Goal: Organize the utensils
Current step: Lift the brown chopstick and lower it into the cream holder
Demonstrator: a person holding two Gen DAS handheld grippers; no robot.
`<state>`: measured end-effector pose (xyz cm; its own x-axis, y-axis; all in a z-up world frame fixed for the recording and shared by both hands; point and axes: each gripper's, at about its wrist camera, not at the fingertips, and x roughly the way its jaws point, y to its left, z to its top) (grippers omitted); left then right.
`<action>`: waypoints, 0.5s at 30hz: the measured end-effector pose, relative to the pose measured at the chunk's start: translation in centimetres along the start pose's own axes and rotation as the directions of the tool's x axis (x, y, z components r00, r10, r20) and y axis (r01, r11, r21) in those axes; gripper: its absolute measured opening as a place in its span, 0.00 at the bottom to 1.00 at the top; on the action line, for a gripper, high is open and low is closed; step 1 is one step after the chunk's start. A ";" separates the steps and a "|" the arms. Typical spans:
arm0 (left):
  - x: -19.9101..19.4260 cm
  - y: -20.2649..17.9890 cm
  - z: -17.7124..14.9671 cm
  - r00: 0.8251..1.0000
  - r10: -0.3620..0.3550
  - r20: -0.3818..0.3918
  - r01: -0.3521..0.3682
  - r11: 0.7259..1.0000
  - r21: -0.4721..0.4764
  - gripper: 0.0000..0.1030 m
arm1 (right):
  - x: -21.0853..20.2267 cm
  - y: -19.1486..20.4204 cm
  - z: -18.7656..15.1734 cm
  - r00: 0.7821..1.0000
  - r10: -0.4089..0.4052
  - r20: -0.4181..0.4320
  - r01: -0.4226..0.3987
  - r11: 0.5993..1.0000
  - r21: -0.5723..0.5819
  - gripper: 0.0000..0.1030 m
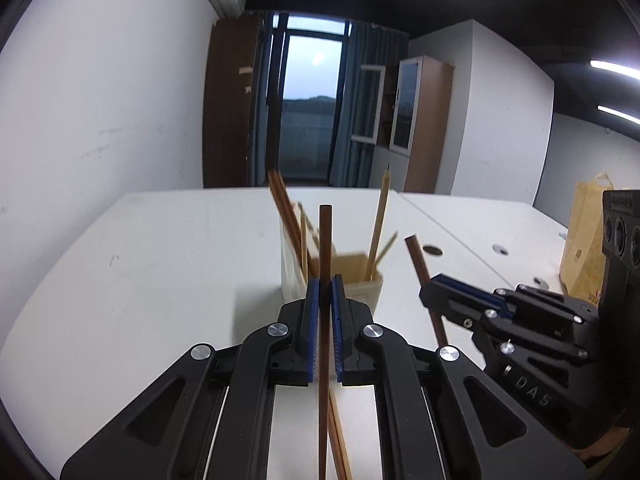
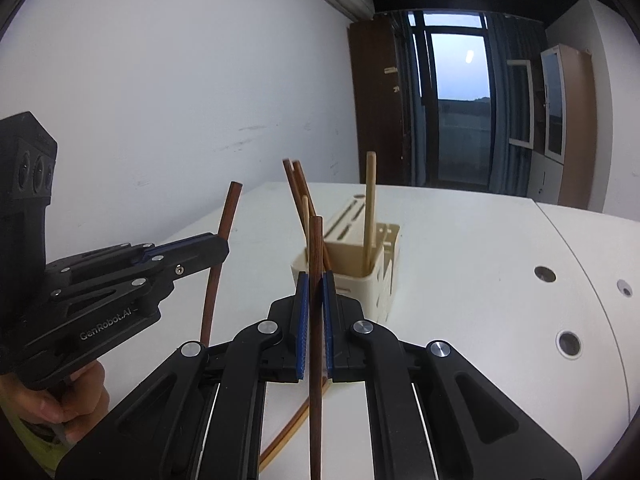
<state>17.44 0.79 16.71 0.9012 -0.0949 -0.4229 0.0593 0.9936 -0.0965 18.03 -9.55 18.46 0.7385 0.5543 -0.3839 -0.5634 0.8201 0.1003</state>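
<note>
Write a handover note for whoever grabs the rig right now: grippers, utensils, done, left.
Left gripper: shut on a dark brown chopstick, held upright above the table.
Right gripper: shut on a second dark chopstick, also upright.
Cream utensil holder stands just ahead of both; several chopsticks, dark and pale, already lean in it.
Done: those in the holder.
Left: drop both held sticks in, then pick up the lighter pair of chopsticks lying on the table under the grippers.

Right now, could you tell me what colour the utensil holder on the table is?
Cream, seen best in the right wrist view: utensil holder.
</note>
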 end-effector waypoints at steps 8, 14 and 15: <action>-0.4 0.2 2.7 0.996 -0.020 0.092 0.022 1.000 -0.020 0.06 | 0.0 -0.9 2.9 0.994 -0.014 0.106 0.017 1.000 -0.023 0.07; 0.1 -0.5 3.6 0.985 -0.014 0.170 0.016 1.000 -0.011 0.06 | 0.3 -2.5 3.9 0.978 -0.054 0.204 0.056 0.998 -0.003 0.07; 0.2 -0.5 3.7 0.983 -0.014 0.183 0.016 1.000 -0.012 0.06 | 0.2 -2.8 4.1 0.973 -0.059 0.223 0.058 0.998 0.008 0.07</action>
<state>19.18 0.45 19.96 0.9637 -0.0957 -0.2493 0.0689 0.9911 -0.1142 21.27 -11.16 21.84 0.8343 0.5231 -0.1744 -0.5164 0.8521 0.0850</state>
